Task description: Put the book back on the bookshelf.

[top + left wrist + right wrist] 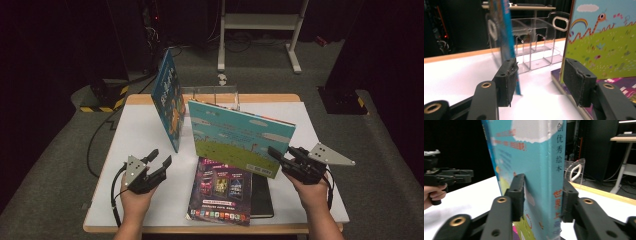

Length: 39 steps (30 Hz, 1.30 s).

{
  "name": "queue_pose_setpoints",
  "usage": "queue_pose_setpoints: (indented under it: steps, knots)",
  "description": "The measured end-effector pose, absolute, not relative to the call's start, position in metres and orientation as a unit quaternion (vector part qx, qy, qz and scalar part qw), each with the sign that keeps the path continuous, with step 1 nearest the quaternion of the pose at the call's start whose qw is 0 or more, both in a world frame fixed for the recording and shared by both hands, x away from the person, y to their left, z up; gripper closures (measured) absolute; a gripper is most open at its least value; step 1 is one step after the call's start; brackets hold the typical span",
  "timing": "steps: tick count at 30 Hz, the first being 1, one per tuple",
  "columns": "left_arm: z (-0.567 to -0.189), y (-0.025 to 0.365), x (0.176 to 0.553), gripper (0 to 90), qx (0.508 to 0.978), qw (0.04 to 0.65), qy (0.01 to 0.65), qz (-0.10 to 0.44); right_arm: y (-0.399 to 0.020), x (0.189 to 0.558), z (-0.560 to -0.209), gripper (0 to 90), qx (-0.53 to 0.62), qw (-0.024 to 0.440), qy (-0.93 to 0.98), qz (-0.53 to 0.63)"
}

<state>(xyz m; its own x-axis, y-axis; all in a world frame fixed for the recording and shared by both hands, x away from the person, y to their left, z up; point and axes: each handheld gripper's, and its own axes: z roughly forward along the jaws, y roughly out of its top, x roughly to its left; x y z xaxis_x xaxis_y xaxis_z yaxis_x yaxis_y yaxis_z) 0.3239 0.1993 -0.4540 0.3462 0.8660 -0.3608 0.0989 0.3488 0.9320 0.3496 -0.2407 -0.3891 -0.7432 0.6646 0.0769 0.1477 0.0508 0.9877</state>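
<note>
The right gripper (278, 156) clamps the spine edge of a large picture book (240, 136), its pads pressed on either side of the teal spine (550, 182) in the right gripper view, holding the book upright on its lower edge above the table (135, 135). The book's bottom edge stands over a dark magazine (220, 192) that lies flat on a black notebook (262, 197), near the table's front edge. The left gripper (159, 161) hovers apart from everything, jaws spread with nothing between them; in the left gripper view bare white tabletop shows between its pads (510, 82). A second, blue book (167, 100) stands tilted on edge at the table's middle left, its lower corner just ahead of the left gripper. Behind both books, a clear acrylic rack (215, 95) sits at the table's far edge, its open compartments (534, 50) visible between the two covers. Open white surface stretches along the table's left side and between the blue book and the held book; to the right of the held book a narrower strip of table stays free toward the right edge.
</note>
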Motion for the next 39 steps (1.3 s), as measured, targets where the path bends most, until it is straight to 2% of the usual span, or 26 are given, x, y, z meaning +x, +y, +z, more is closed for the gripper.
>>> queue_pose_setpoints:
  steps: [2, 5, 7, 10, 18, 39]
  knots:
    - [-0.456, 0.201, 0.324, 44.1, 0.489, 0.657, 0.497, 0.288, -0.24, 0.349, -0.388, 71.1, 0.287, 0.203, 0.696, 0.626]
    - [-0.457, 0.2, 0.324, 44.0, 0.492, 0.656, 0.496, 0.286, -0.239, 0.349, -0.388, 78.6, 0.276, 0.17, 0.696, 0.641]
    - [-0.458, 0.199, 0.323, 44.0, 0.496, 0.654, 0.495, 0.284, -0.233, 0.346, -0.385, 77.5, 0.291, 0.191, 0.699, 0.625]
    - [-0.458, 0.198, 0.323, 44.0, 0.496, 0.655, 0.495, 0.283, -0.231, 0.346, -0.383, 78.8, 0.297, 0.183, 0.695, 0.629]
    - [-0.455, 0.205, 0.321, 44.0, 0.482, 0.665, 0.498, 0.278, -0.202, 0.334, -0.37, 80.5, 0.282, 0.211, 0.703, 0.618]
    - [-0.452, 0.214, 0.319, 44.3, 0.469, 0.67, 0.502, 0.282, -0.155, 0.349, -0.37, 80.5, 0.297, 0.252, 0.7, 0.599]
